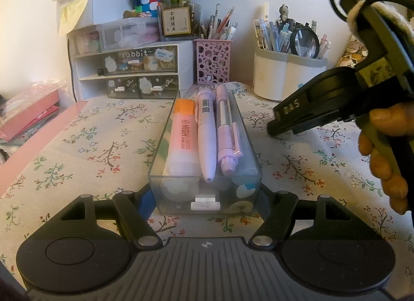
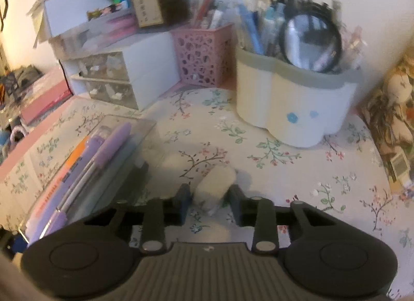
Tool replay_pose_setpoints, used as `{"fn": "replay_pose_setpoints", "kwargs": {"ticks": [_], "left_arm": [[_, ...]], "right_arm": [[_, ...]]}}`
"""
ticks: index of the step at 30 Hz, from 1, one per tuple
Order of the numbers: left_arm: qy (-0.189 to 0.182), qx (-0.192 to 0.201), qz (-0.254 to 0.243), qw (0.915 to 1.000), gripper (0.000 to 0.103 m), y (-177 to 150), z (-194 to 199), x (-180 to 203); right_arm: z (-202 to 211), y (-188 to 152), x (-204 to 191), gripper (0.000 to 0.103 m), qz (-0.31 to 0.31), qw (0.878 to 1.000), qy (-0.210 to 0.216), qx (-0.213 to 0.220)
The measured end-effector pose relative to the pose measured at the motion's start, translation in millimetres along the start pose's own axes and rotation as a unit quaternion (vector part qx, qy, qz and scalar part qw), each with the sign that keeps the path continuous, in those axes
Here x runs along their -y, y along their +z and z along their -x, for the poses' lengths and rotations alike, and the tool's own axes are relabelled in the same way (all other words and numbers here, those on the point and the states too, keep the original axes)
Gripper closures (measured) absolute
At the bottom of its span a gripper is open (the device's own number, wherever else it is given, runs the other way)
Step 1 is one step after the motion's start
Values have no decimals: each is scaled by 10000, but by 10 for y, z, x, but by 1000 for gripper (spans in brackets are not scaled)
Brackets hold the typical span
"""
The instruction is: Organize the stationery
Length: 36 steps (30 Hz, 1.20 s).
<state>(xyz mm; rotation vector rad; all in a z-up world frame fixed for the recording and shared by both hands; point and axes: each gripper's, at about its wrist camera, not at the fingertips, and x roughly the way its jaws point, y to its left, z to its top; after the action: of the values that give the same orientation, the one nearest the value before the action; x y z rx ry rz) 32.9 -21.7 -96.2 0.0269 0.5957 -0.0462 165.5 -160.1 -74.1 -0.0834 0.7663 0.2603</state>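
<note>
While the left gripper [image 1: 207, 197] clamps the clear tray [image 1: 254, 161], the right gripper [image 2: 210, 204], pinching a white eraser [image 2: 216, 187], could drop it if jolted.

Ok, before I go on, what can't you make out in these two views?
- Left hand-held gripper: left wrist view, fingertips hidden behind the clear drawer; contact unclear.
- White eraser: right wrist view, motion blur; it sits between the right hand-held gripper fingers, touch uncertain.
- Highlighter: lower end hidden by the drawer front.
</note>
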Motion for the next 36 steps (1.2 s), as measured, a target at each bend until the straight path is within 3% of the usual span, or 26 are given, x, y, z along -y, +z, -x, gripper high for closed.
{"fn": "replay_pose_setpoints", "kwargs": {"ticks": [8,20,30,36], "left_arm": [[2,1,-6,10000,31,0,0,-2],[-8,13,-51,10000,31,9,-8,7],[0,21,-82,10000,31,4,-10,11],[-1,21,-83,10000,31,2,-8,14]], "right_arm": [[200,1,215,80,-740,9962,404,196],[419,195,320,81,-1440,9782,1437,428],[476,508,80,81,-1613,9710,1552,842],[289,688,-151,81,-1720,9660,1782,736]]}}
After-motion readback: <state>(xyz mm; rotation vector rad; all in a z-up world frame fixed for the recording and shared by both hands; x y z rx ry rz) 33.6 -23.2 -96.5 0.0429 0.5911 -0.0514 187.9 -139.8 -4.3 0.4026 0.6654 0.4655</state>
